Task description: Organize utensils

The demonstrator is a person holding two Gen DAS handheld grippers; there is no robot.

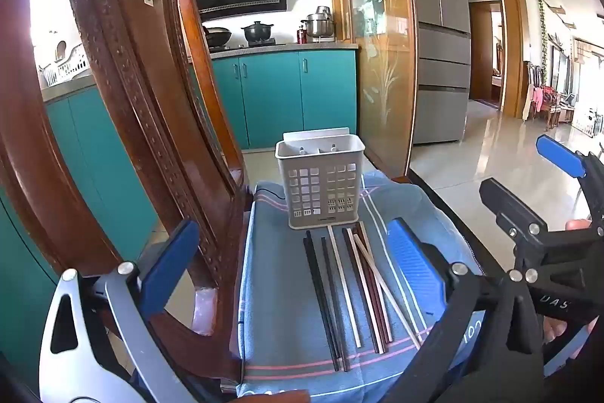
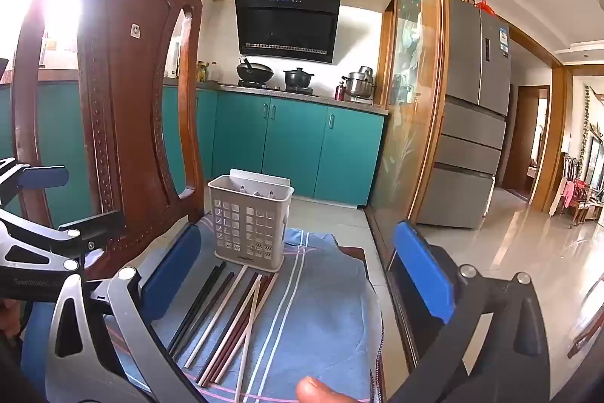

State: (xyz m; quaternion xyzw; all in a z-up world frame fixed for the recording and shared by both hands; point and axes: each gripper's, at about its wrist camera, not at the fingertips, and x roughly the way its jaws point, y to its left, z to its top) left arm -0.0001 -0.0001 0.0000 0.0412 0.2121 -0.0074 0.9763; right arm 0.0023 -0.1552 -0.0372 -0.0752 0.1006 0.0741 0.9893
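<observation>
Several chopsticks (image 1: 351, 286), black, cream and dark red, lie side by side on a blue striped cloth (image 1: 279, 293) over a chair seat. A grey slotted utensil basket (image 1: 321, 180) stands upright just behind their far ends. My left gripper (image 1: 294, 270) is open and empty, held above the near ends of the chopsticks. In the right wrist view the chopsticks (image 2: 230, 316) and the basket (image 2: 250, 221) show too. My right gripper (image 2: 298, 278) is open and empty above the cloth (image 2: 321, 308), to the right of the chopsticks. It also shows in the left wrist view (image 1: 528, 187).
A carved wooden chair back (image 1: 124, 93) rises close on the left. A glass sliding door (image 1: 377, 44) stands behind on the right. Teal kitchen cabinets (image 1: 283, 93) with pots on the counter lie beyond. A fridge (image 1: 441, 44) and tiled floor are at the right.
</observation>
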